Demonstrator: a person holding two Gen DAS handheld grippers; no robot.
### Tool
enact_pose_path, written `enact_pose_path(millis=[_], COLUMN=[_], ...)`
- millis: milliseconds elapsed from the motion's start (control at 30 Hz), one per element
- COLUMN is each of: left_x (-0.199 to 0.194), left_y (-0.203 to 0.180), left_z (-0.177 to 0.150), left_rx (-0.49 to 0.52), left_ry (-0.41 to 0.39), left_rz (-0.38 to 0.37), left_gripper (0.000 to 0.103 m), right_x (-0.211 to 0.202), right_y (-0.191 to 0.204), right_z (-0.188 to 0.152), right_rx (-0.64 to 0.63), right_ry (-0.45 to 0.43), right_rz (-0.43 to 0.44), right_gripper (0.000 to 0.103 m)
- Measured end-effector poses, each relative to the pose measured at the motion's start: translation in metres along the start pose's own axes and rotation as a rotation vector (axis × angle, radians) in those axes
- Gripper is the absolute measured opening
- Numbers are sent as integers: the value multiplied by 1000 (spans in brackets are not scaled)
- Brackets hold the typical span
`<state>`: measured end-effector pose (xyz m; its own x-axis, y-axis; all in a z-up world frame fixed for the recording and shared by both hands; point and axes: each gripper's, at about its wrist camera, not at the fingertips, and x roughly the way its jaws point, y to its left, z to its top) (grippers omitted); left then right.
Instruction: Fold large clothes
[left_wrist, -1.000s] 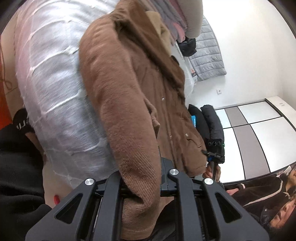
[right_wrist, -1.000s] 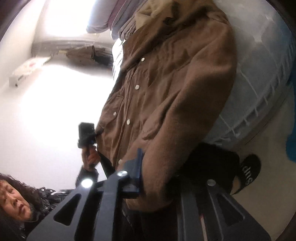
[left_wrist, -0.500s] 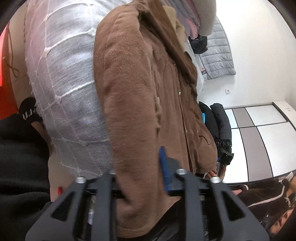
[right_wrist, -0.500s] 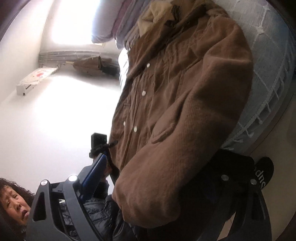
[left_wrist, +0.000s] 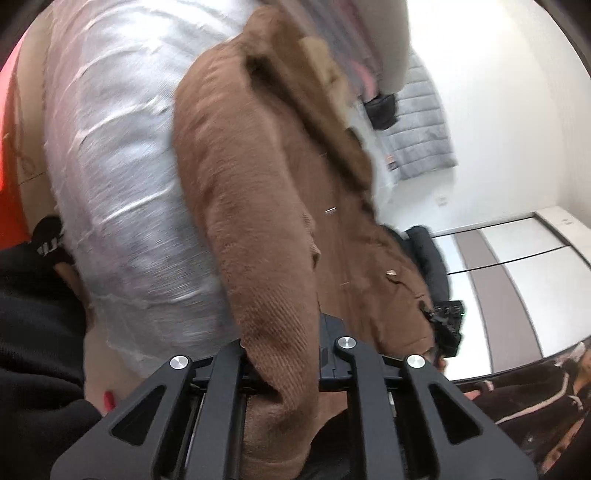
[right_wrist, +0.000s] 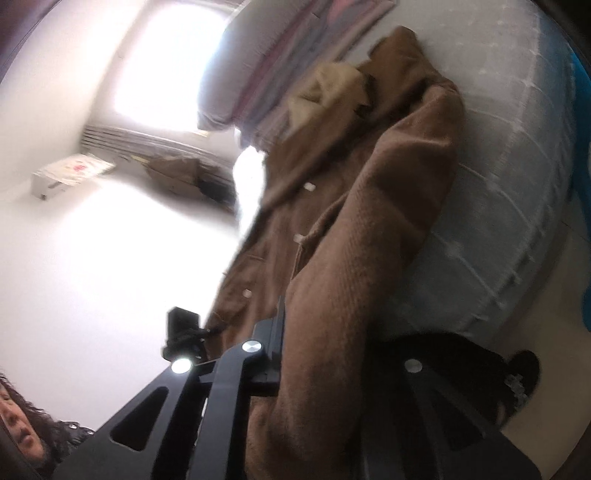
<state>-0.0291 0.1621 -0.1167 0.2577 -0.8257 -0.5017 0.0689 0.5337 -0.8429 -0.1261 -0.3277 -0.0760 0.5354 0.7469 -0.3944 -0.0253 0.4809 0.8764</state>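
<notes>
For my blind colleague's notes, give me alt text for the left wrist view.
The left gripper is shut on a sleeve of a brown coat that lies on a plastic-wrapped mattress. A grey padded jacket hangs on the white wall behind.

Motion-blurred fisheye views; window (right_wrist: 162, 70) glare, seemingly overexposed.

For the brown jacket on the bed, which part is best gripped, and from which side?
The sleeve ends, from the near bed edge: both sleeves of the brown jacket hang toward the grippers. Left gripper and right gripper are each shut on a cuff.
</notes>
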Motion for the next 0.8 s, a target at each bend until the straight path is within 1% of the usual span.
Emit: enact_pose_path(millis=[67, 133, 233, 333, 433, 500, 567, 633, 700, 800], left_x=[-9, -16, -26, -36, -45, -48, -44, -36, -29, -20], left_y=[-18, -41, -69, -90, -104, -108, -104, -86, -69, -40], left_z=[4, 8, 9, 5, -3, -10, -14, -19, -25, -36], left_rx=[39, 83, 133, 172, 200, 220, 221, 177, 137, 79], left_ry=[-22, -36, -55, -68, -68, -59, -42, -15, -7, 12], left_rz=[-15, -32, -55, -77, -99, -97, -85, -71, -58, -63], left_gripper=[9, 9, 9, 8, 8, 8, 8, 8, 8, 7], right_x=[-12, -25, -44, -58, -74, -84, -87, -89, -88, -85], right_y=[4, 12, 21, 22, 16, 12, 3, -11, -22, -32], right_z=[7, 13, 13, 6, -4, -12, -17, -25, -30, -35], right_rx=[5, -4, -25, -23, -5, 2, 19, 55, 86, 106], right_ry=[-52, -96, -128, -146, -175, -191, -190, -187, -186, -183], right_rz=[66, 107, 130, 156, 199, 203, 197, 190, 192, 207], right_gripper=[9, 9, 9, 9, 9, 9, 9, 9, 9, 9])
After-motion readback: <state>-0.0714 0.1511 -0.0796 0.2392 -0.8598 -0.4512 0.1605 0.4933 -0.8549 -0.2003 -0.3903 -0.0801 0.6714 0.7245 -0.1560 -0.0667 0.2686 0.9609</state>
